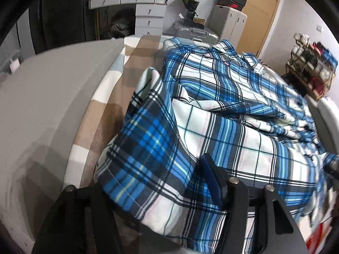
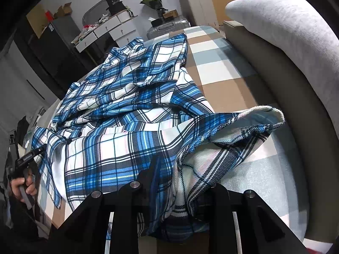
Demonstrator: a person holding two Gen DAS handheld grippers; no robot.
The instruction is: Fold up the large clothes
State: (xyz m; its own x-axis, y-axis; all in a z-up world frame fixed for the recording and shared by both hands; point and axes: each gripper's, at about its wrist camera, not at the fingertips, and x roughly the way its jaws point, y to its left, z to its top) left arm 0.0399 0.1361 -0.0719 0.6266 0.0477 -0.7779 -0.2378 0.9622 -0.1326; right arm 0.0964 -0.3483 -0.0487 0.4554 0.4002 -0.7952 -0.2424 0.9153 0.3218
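Blue-white plaid shirt (image 1: 222, 110) lies rumpled across bed with checked tan-blue-white cover (image 2: 214, 63) — upper part bunched toward far end, hem side nearest.

Left claw (image 1: 161, 192): narrow, hem fold draped between jaws, cloth covering left finger; blue pad of right finger (image 1: 209, 182) against fabric — holding shirt edge.

Right claw (image 2: 182, 182): narrow, pinching gathered shirt corner, pale reverse side flopping to right toward grey padded bed frame (image 2: 296, 42).

In right wrist view, hand (image 2: 23, 187) grips left claw's handle at shirt's far-left edge.
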